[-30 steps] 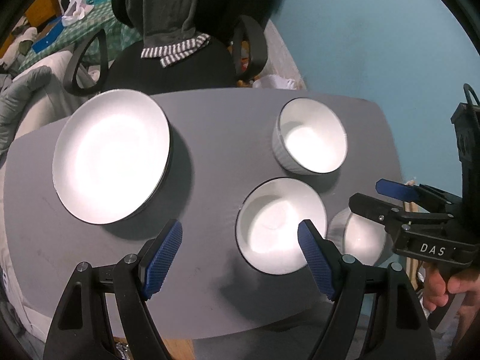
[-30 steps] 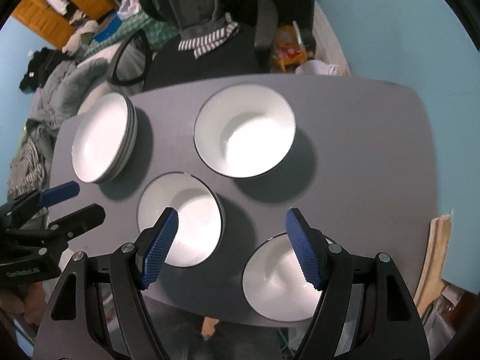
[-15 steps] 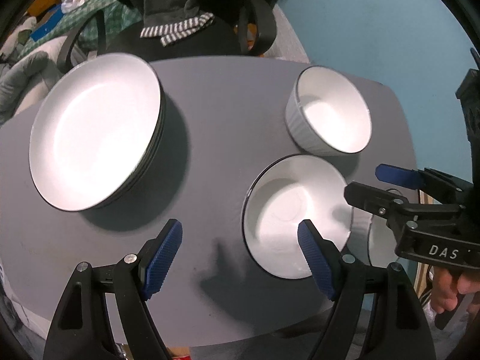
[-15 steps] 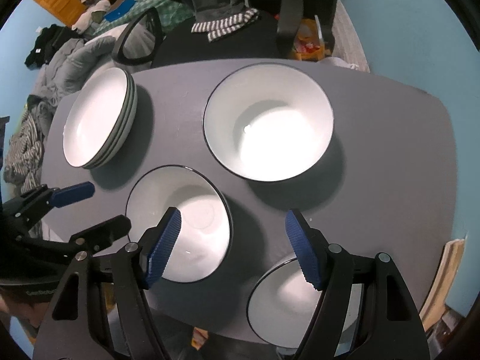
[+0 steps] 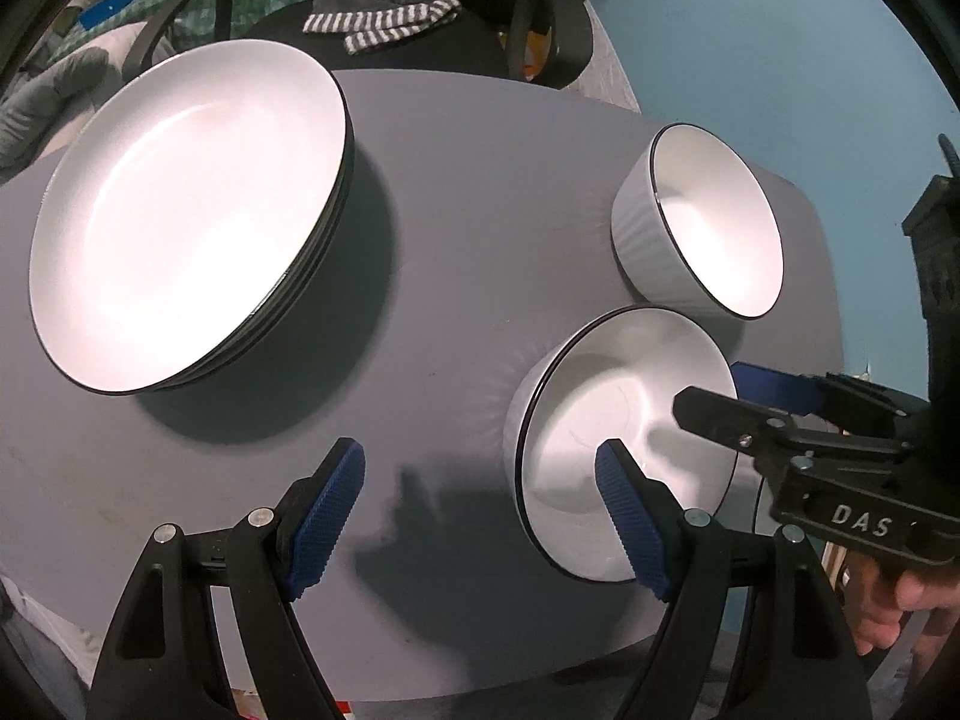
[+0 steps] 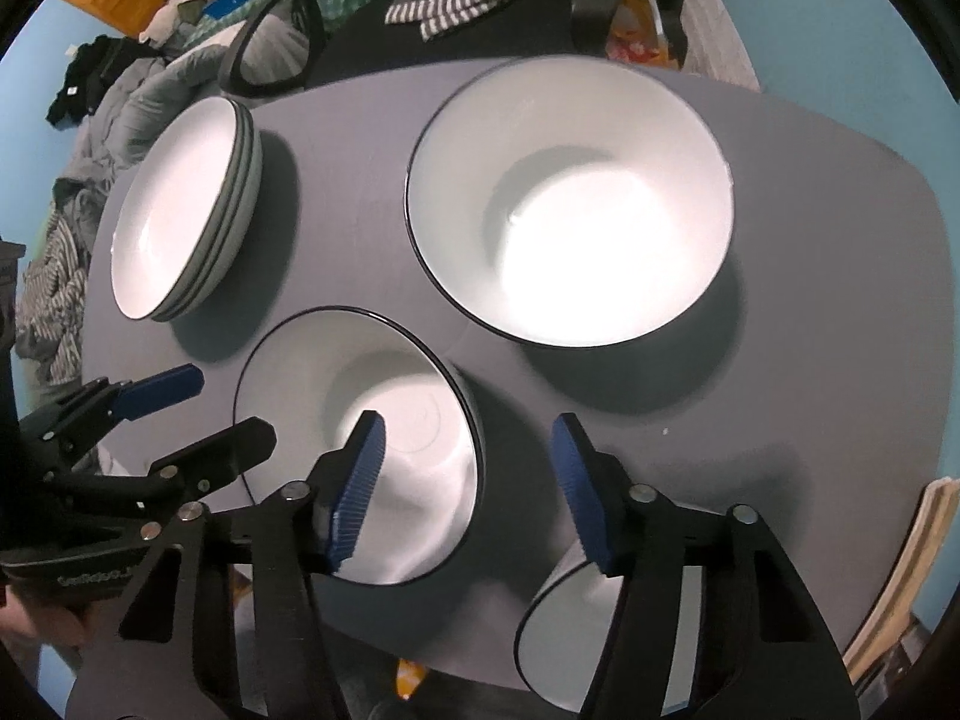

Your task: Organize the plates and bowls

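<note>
The right gripper is hanging low over the near part of the grey table with its blue pads standing wide apart and nothing between them. Its left pad is sitting over the inside of the middle bowl while its right pad is sitting outside that bowl's right rim, so the jaws are straddling the rim, which suggests this bowl is the one being lined up for a pick. The left gripper is also spread open and empty, its right pad over the same bowl's near-left wall and its left pad over bare table.

Further out, a larger bowl is sitting just beyond the middle bowl, apparently not touching it. A third bowl is lying at the near right edge, partly hidden behind the right gripper's frame. A stack of plates is resting at the far left, well apart from the bowls.

To do this step well, the right gripper should probably be lowered until the rim sits deep between the pads, then closed squarely on the wall. The glazed surface looks slippery, so a shallow or skewed pinch could let the bowl tip. The left gripper is crowding the same bowl and would do better waiting clear.
</note>
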Demonstrator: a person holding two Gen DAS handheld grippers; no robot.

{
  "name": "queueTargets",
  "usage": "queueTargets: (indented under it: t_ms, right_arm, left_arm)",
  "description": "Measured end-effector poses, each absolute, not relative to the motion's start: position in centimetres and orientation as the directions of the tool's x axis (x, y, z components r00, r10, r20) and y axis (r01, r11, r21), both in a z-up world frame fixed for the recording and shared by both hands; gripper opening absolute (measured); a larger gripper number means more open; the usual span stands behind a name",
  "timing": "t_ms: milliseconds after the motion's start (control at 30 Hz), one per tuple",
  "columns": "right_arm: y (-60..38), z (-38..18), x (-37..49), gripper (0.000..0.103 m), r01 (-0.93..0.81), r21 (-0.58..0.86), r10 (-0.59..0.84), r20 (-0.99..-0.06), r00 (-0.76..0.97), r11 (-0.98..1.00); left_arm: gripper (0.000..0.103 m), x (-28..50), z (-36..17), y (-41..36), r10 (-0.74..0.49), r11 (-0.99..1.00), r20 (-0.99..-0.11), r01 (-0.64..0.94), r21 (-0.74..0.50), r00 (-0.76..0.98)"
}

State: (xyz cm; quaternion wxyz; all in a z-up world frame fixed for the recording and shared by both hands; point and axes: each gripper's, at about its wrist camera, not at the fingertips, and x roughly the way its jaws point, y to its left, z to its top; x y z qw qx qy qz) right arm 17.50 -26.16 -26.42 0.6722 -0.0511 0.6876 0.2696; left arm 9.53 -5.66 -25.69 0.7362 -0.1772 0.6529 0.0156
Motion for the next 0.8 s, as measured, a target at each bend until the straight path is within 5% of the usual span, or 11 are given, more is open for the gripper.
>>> queueTargets:
  t_ms: [200, 433, 800]
  right_arm:
    - [-25.5, -27.6, 17.5, 0.048, -0.428, 0.309, 0.280, -0.951, -0.131, 0.849]
    - [-25.0, -28.9, 17.1, 0.029, -0.420, 0.313, 0.269, -0.949, -0.164, 0.852]
    - [-25.7, -29.7, 17.8, 0.015, -0.385, 0.333, 0.278, -0.941, -0.193, 0.860]
  left_arm:
    - [0.080, 10.0, -27.1, -5.9, -0.213, 0.933, -0.969, -0.268, -0.239, 0.122]
    - [0.058, 10.5, -28.7, -6.2, -0.226, 0.924, -0.970, -0.295, -0.243, 0.091]
    - [0.037, 10.0, -30.2, -6.5, -0.234, 0.924, -0.970, -0.294, -0.243, 0.068]
